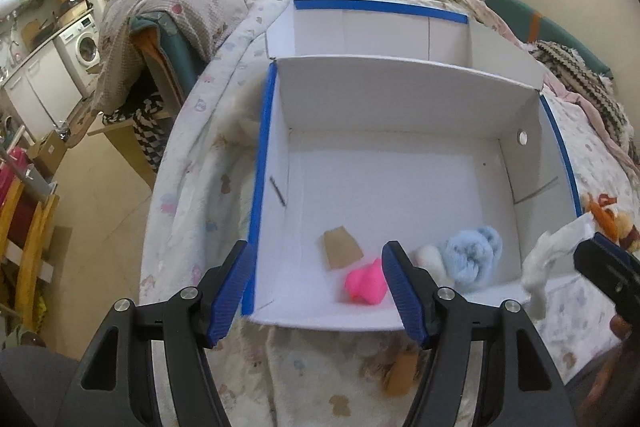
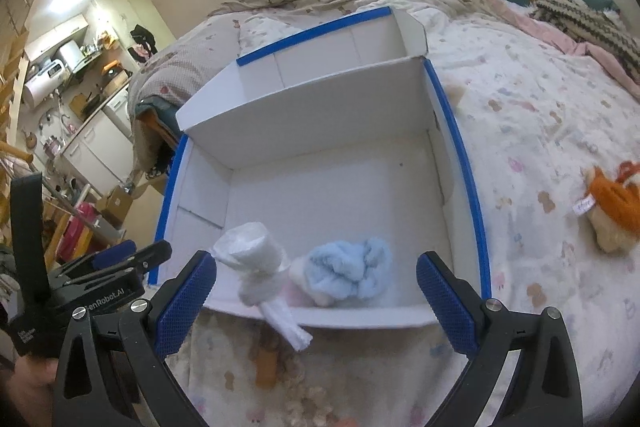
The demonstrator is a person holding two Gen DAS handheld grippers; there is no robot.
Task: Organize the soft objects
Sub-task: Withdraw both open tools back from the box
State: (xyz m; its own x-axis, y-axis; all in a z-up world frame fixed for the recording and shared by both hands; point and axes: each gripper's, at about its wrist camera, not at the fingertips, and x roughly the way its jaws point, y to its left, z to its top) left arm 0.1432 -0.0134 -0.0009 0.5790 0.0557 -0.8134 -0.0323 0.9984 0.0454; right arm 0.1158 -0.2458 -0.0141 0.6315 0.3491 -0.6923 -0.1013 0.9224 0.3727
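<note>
White sock [image 2: 256,267] at lower centre hangs loose off the right gripper [image 2: 316,291], jaws wide, over the box [image 2: 360,319] rim, probably dropping beside the blue sock [image 2: 348,275]. Left gripper [image 1: 320,295] gapes empty.

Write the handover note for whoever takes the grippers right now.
Left gripper: open, empty, above the near-left corner of the box.
Right gripper: open. The white rolled cloth is at its left fingertip over the box's near wall, not pinched; I cannot tell whether it is clinging or falling.
Done: the pink soft item, the light-blue fluffy item and a cream piece lie in the near compartment.
Left: get the white cloth inside, then probably the orange plush toy, on the bed to the right of the box.
</note>
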